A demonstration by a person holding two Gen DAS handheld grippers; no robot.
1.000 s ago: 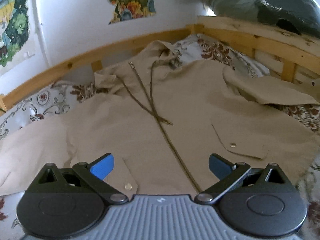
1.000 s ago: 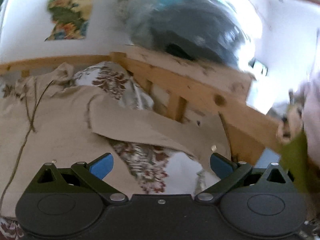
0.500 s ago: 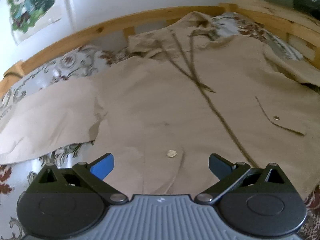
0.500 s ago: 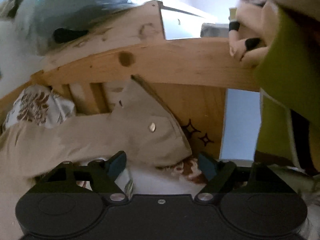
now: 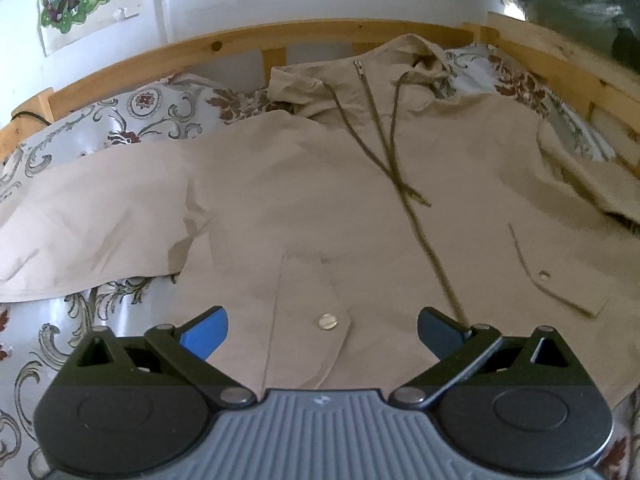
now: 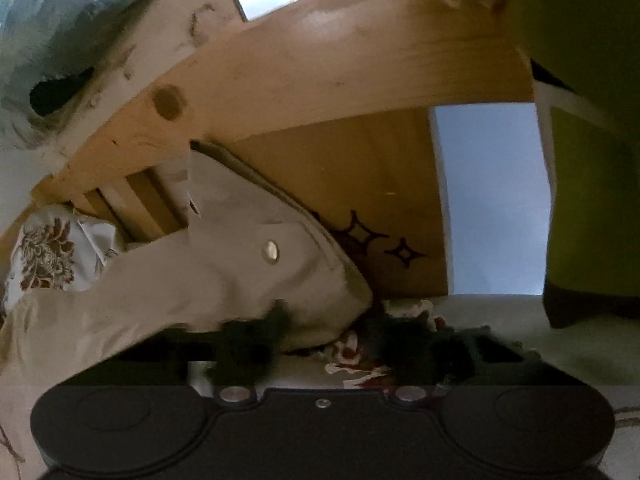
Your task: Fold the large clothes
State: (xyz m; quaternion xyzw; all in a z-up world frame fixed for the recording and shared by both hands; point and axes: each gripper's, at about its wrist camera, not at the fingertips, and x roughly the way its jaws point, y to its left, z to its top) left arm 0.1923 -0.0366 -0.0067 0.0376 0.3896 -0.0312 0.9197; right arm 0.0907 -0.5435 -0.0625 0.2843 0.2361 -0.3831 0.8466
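A beige zip jacket (image 5: 320,184) lies spread front-up on the bed, hood toward the far rail and its left sleeve (image 5: 92,224) stretched out to the left. My left gripper (image 5: 322,329) hovers open over the hem, its blue-padded fingers either side of the pocket snap (image 5: 327,322), holding nothing. In the right wrist view the jacket's other sleeve cuff (image 6: 248,272), with a metal snap (image 6: 270,251), rests against the bed's wooden end. My right gripper (image 6: 328,332) is low at that cuff. Its jaws are closing, the fingers blurred, with the cuff's tip between them and a gap still showing.
A floral sheet (image 5: 132,120) covers the mattress inside a wooden bed frame (image 5: 224,46). The thick wooden rail (image 6: 320,80) stands just beyond the cuff. Bagged bedding (image 6: 48,40) sits on top of it. A person's yellow-green garment (image 6: 592,160) fills the right side.
The left gripper has shifted left along the hem, bringing the left sleeve into view. The right gripper rolled and dropped from the open bed down to the sleeve cuff, and its jaws narrowed.
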